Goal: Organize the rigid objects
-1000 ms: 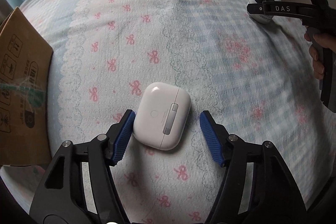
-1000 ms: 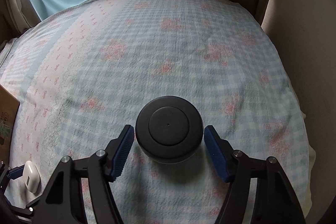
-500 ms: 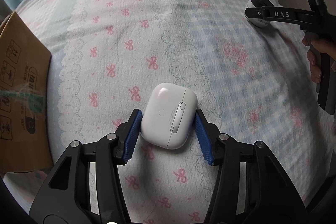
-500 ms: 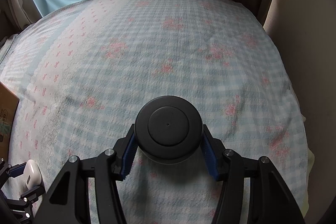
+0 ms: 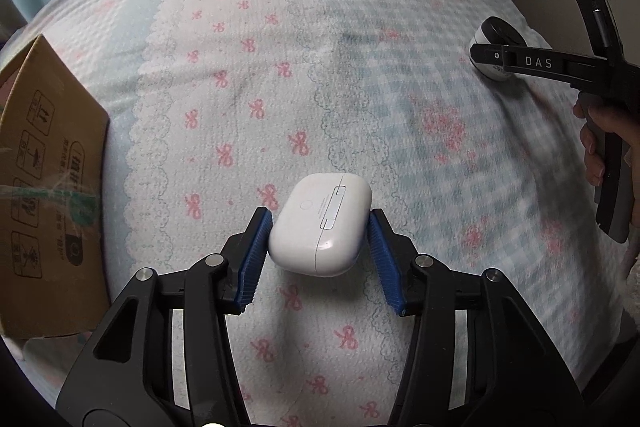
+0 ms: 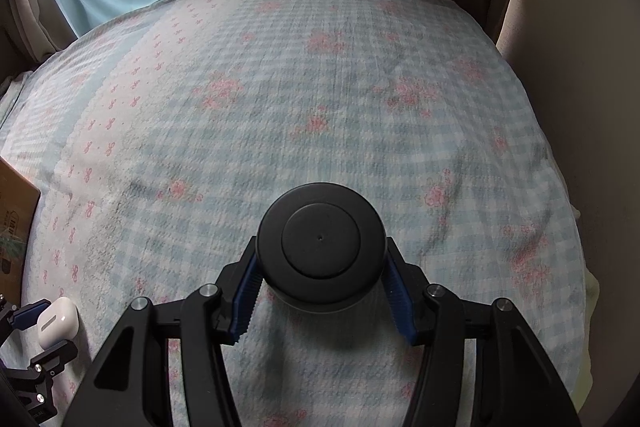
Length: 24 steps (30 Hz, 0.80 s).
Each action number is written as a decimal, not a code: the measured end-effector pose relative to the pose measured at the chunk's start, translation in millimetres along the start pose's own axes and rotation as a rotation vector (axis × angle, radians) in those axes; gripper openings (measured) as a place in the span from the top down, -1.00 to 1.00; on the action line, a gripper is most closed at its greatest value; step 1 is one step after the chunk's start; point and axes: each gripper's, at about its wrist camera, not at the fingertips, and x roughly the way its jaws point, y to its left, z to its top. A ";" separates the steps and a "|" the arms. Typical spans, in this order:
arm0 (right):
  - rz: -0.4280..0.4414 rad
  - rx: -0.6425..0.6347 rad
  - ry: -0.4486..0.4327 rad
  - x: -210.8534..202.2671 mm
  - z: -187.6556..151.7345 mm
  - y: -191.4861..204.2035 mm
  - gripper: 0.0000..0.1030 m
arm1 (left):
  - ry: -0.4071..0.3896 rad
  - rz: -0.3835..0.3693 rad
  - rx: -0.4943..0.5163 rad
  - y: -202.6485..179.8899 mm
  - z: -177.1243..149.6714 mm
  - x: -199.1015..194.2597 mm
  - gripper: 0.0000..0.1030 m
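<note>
- We have the white earbud case pinched between the blue pads of the left gripper, which has closed in to the case's width. The case sits crosswise, hinge side facing the camera, and seems to hang just above the bedspread, judging by the shadow beneath it.
- The right gripper is likewise closed in on the round black-topped device, both pads pressed to its sides. Its lid faces the camera and it appears lifted a little off the cloth.
- So we judge the step in hand to be the start of carrying: both grasps made, neither object yet brought to a place.
- Out to the left of the left gripper lies a cardboard box, its flap near the pads. It looks the likely place to put things, though we cannot see its opening.
- Next we would swing the left gripper leftward over the box, keeping the squeeze steady, since the smooth case could slip or twist between the pads.
- The right gripper stands well off to the right of the left one, so the two should not cross if we move them in turn.
</note>
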 end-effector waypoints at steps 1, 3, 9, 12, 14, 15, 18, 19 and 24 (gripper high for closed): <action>0.000 0.002 0.001 -0.4 -0.4 -0.3 -0.01 | -0.002 -0.002 -0.001 0.4 0.6 -0.7 0.11; 0.002 0.004 0.002 -0.6 -0.7 -0.5 -0.01 | -0.007 -0.004 -0.006 1.2 1.5 -2.0 0.12; 0.004 0.007 0.001 -0.9 -0.9 0.0 -0.01 | -0.017 -0.016 -0.011 1.6 6.1 -4.1 0.15; 0.008 0.010 0.001 -0.4 -1.1 0.1 -0.01 | -0.025 -0.023 0.001 -0.3 9.3 -5.5 0.18; 0.009 0.011 0.001 -0.9 -1.4 -0.6 -0.01 | -0.028 -0.029 0.007 -0.8 11.8 -6.2 0.20; 0.009 0.011 0.001 -0.9 -1.4 -0.5 -0.01 | -0.030 -0.031 0.009 -1.0 13.1 -6.5 0.21; 0.011 0.013 0.001 -1.3 -1.6 -1.4 -0.01 | -0.032 -0.045 0.005 -0.2 17.1 -6.4 0.24; 0.011 0.015 0.001 -1.4 -1.6 -1.9 -0.01 | -0.033 -0.048 0.002 0.3 18.1 -6.6 0.25; 0.015 0.022 0.001 -1.5 -2.1 -2.3 -0.01 | -0.033 -0.068 -0.012 3.4 22.1 -7.1 0.33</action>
